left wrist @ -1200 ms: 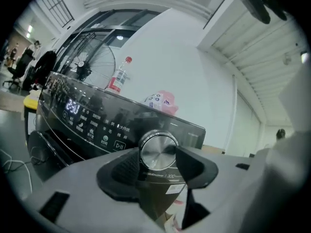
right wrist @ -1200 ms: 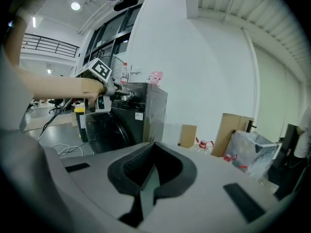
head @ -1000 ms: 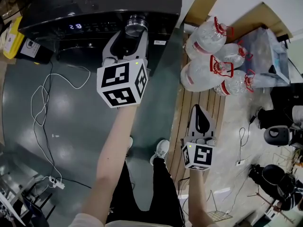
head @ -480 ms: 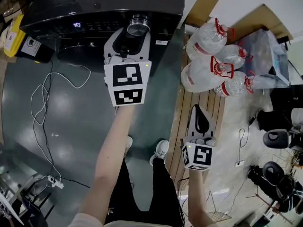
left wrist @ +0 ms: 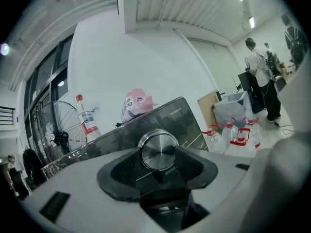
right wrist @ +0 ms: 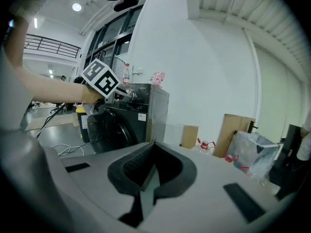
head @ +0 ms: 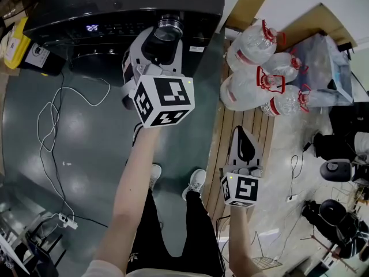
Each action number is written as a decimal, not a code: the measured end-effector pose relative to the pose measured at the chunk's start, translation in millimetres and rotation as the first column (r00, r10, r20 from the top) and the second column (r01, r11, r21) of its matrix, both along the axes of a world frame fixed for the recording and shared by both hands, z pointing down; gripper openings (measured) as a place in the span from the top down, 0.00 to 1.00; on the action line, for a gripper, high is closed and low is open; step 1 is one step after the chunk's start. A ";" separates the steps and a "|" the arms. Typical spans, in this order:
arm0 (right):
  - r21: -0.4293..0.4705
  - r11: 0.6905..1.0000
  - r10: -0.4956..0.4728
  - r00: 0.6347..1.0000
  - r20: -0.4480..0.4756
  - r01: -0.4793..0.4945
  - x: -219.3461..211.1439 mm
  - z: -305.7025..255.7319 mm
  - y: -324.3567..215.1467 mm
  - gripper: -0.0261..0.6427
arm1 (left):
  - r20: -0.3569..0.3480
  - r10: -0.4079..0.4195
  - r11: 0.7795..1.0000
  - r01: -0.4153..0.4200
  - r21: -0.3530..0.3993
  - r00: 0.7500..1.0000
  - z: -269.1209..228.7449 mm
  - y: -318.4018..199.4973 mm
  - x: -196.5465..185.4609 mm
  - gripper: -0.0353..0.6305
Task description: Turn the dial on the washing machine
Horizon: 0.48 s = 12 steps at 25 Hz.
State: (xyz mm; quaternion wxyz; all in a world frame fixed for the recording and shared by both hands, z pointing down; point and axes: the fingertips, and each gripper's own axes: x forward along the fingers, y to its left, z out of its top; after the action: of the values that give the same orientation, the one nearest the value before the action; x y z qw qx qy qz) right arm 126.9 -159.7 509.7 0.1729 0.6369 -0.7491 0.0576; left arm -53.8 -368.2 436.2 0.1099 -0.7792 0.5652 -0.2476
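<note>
One washing machine point(head: 115, 4), dark and glossy, stands at the top of the head view, with one lit display point(head: 92, 27) on its control strip and one round, brushed-metal dial point(left wrist: 158, 152) at the right end of that strip. The left gripper point(head: 165, 39) reaches almost level at the machine's front and is clamped on the dial, a black pad pressed against each side of it. The right gripper point(head: 243, 136) hangs lower and well apart to the right, over the wooden planks point(head: 230, 126), its two jaws closed together with nothing between them. Right of the machine lies a heap of at least four large clear water jugs point(head: 248, 48) with red caps and handles, and behind them a sheet of brown cardboard point(head: 251, 2). One yellow box point(head: 14, 45) sits by the machine's left side. On top of the machine the left gripper view shows one bottle point(left wrist: 86, 123) with a red label and one pink packet point(left wrist: 138, 103), and one standing fan point(left wrist: 56, 130) behind. The floor point(head: 86, 154) is dark grey-green and shiny, crossed by one loose white cable point(head: 52, 114) that runs to one power strip point(head: 68, 224); the person's two white shoes point(head: 196, 183) stand on it near the planks. The room is a high, white-walled hall with strip lights and tall windows, and a person point(left wrist: 260, 76) stands far off at the right
</note>
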 end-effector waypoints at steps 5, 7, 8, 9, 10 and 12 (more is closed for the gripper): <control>-0.001 1.000 -0.003 1.000 0.002 0.003 -0.6 0.4 2.4 0.95 | -0.035 -0.017 1.000 0.017 -0.022 0.999 -0.7 -0.9 -1.5 0.60; 0.005 1.000 -0.008 1.000 0.005 0.008 -2.1 -2.3 0.7 0.95 | -0.077 -0.028 0.999 0.026 -0.021 0.997 -7.8 -0.4 -2.4 0.55; 0.012 1.000 -0.011 1.000 0.006 0.011 -3.3 -5.5 -0.6 0.95 | -0.098 -0.025 1.000 0.024 -0.013 0.995 -14.0 1.2 -1.4 0.54; 0.022 1.000 -0.014 1.000 0.006 0.014 -5.0 -10.1 -2.3 0.95 | -0.113 -0.018 1.000 0.018 -0.002 0.993 -21.5 3.2 0.4 0.53; 0.034 0.999 -0.019 1.000 0.006 0.019 -7.6 -16.1 -4.0 0.95 | -0.121 -0.010 1.000 0.011 0.010 0.993 -30.1 5.3 2.2 0.53; 0.065 0.997 -0.032 0.999 -0.004 0.033 -16.2 -33.3 -7.4 0.95 | -0.127 0.003 0.999 0.002 0.035 0.992 -50.6 9.9 2.5 0.53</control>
State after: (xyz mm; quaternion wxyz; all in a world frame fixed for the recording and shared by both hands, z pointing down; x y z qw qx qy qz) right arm 110.7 -167.1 476.4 0.1544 0.6299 -0.7606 0.0294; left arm -51.3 -358.3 385.6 0.0877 -0.7914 0.5752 -0.1876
